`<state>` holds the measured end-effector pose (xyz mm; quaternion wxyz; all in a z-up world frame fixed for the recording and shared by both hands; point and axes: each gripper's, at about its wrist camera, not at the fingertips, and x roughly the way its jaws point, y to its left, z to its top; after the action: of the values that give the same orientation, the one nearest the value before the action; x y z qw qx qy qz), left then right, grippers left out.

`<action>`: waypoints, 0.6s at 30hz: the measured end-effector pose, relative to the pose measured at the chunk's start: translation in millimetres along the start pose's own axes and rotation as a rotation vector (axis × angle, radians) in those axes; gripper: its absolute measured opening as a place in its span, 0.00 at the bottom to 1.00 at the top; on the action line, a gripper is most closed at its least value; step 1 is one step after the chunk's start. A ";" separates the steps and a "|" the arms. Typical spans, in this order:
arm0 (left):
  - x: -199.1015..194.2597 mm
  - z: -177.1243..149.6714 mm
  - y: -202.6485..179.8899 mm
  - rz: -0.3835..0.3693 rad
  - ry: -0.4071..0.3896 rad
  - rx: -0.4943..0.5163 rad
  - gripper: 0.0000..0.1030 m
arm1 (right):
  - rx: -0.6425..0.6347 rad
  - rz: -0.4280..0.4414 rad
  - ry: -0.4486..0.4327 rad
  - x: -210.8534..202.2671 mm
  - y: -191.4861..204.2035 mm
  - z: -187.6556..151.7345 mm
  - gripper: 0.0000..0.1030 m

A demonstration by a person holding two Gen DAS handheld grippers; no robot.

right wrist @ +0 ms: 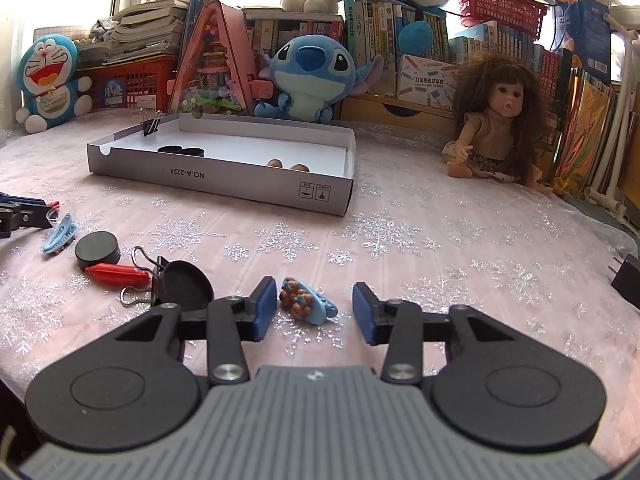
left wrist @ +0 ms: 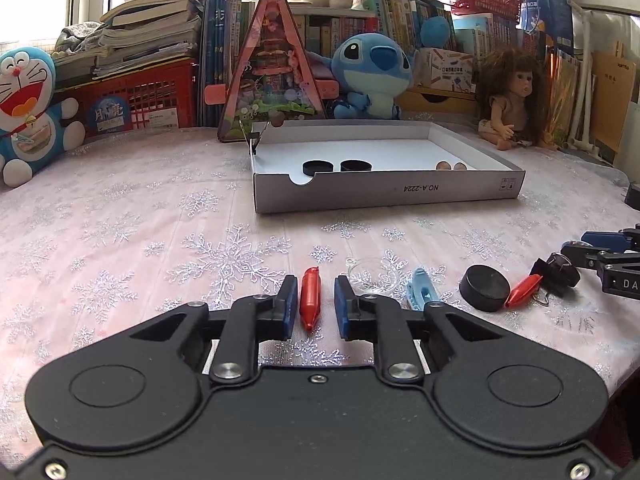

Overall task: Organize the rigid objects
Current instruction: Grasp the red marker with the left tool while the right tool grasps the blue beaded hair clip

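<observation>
Left tongs (left wrist: 316, 304) apart around red plastic clip (left wrist: 310, 297), no visible squeeze. Right tongs (right wrist: 314, 306) apart; blue bear-decorated hair clip (right wrist: 306, 301) between, contact unclear. Grey cardboard tray (left wrist: 384, 194) contents partly hidden by wall.

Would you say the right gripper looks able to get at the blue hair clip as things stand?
Probably yes. The hair clip already lies between the right gripper's fingers, close to the left one and not yet pinched. Nothing covers it; the binder clip and black disc sit off to the left.

left gripper (left wrist: 316, 306) jaws narrow, right gripper (right wrist: 315, 307) jaws apart
</observation>
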<state>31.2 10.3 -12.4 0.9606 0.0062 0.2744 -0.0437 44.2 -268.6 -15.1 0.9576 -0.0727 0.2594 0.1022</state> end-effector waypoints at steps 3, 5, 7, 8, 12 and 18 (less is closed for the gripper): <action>0.0 1.1 1.0 -0.024 0.002 -0.019 0.09 | 0.006 0.036 0.006 -4.3 5.9 1.4 0.34; -1.3 2.4 1.3 -0.036 -0.001 -0.036 0.09 | 0.005 0.055 -0.003 -7.2 9.2 3.3 0.34; -2.6 4.2 -0.8 -0.029 -0.005 -0.028 0.09 | 0.004 0.055 -0.012 -8.5 10.9 6.4 0.34; -2.9 5.3 -0.7 -0.024 -0.006 -0.031 0.09 | 0.006 0.050 -0.018 -8.6 10.8 8.2 0.34; -3.7 12.8 2.7 -0.012 -0.006 -0.053 0.09 | 0.036 0.040 -0.019 -5.5 5.5 16.7 0.34; -5.8 27.1 6.8 -0.002 -0.026 -0.061 0.09 | 0.095 0.021 -0.017 -0.3 -3.2 25.2 0.34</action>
<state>41.2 16.5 13.6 0.9638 -0.0239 0.2632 -0.0361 56.8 -266.9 6.8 0.9610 -0.0234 0.2568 0.1002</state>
